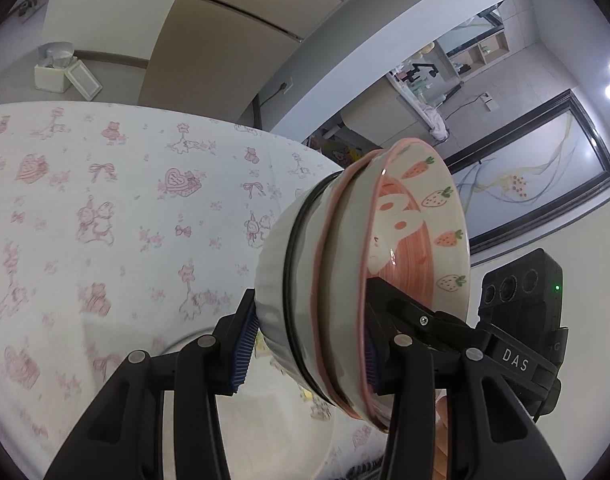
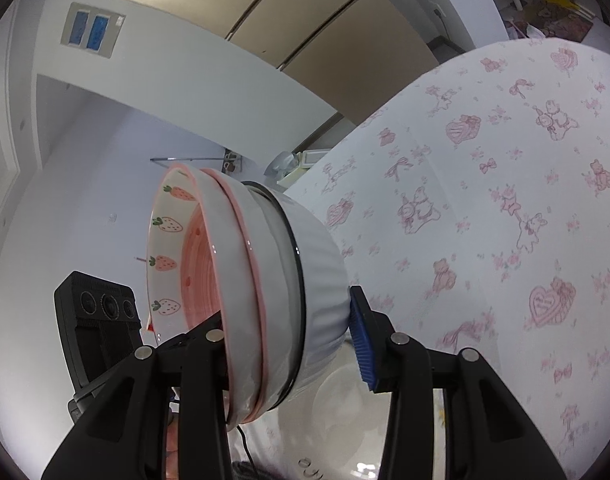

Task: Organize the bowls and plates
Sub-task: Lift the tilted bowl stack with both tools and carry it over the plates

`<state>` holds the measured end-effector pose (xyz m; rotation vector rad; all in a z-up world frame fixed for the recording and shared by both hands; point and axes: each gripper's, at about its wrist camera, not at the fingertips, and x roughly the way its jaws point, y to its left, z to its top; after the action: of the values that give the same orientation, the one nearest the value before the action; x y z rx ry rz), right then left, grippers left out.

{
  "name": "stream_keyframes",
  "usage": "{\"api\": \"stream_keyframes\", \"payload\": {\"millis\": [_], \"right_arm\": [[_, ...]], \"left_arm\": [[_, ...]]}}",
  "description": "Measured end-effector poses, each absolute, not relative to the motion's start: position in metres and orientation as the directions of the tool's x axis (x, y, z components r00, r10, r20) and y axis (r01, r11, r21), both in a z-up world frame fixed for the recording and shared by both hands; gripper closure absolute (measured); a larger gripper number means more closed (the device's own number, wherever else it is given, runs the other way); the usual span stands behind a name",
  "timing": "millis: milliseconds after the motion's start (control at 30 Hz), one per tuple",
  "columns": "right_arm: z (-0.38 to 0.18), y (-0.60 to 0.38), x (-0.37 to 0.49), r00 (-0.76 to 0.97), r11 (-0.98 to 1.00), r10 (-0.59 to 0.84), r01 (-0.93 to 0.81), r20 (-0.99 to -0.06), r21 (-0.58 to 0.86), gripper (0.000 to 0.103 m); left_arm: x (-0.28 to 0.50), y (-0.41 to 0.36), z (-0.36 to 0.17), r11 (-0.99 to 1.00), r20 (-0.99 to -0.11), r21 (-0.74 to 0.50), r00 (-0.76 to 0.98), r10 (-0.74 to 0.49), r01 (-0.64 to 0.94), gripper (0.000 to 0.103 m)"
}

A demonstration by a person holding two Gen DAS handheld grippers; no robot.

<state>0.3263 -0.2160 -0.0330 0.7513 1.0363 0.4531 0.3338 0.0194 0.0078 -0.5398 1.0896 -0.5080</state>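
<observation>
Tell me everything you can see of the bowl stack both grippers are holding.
The bowl stack is three nested glossy ceramic bowls: a ribbed white outer bowl with a dark rim, then two pink-rimmed ones, the innermost painted with strawberries, carrots and pink rings. It is tipped on its side, off the tablecloth. The left gripper and right gripper each clamp it, one finger inside, one against the ribbed wall.

Left wrist camera sits just behind its fingers, angled down, close on the nested bowls point(image 1: 361, 280), tablecloth point(image 1: 105, 208) stretching left. Right wrist camera views the same stack from the opposite side, equally near. Shared: bowls, tablecloth, white plate point(image 2: 345, 412) below; each sees the other's camera housing
</observation>
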Motion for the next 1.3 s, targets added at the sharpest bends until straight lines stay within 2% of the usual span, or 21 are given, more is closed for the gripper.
{"api": "stream_keyframes", "payload": {"millis": [200, 533, 800, 1300], "right_arm": [[-0.023, -0.207, 0.296, 0.457, 0.670, 0.666, -0.018, -0.590, 0.742, 0.064], [-0.047, -0.197, 0.252, 0.406, 0.660, 0.686, 0.000, -0.603, 0.751, 0.064], [-0.061, -0.193, 0.239, 0.387, 0.687, 0.667, 0.013, -0.637, 0.727, 0.064], [-0.100, -0.194, 0.245, 0.327, 0.724, 0.641, 0.043, -0.694, 0.689, 0.063]], "left_arm": [[0.295, 0.028, 0.019, 0.770, -0.680, -0.630, 0.409, -0.608, 0.098, 0.056], [0.248, 0.039, -0.006, 0.777, -0.704, -0.627, 0.384, -0.598, 0.060, 0.056], [0.239, 0.042, -0.032, 0.753, -0.694, -0.657, 0.356, -0.626, 0.042, 0.056], [0.246, 0.031, -0.076, 0.778, -0.738, -0.628, 0.297, -0.605, 0.025, 0.056]]}}
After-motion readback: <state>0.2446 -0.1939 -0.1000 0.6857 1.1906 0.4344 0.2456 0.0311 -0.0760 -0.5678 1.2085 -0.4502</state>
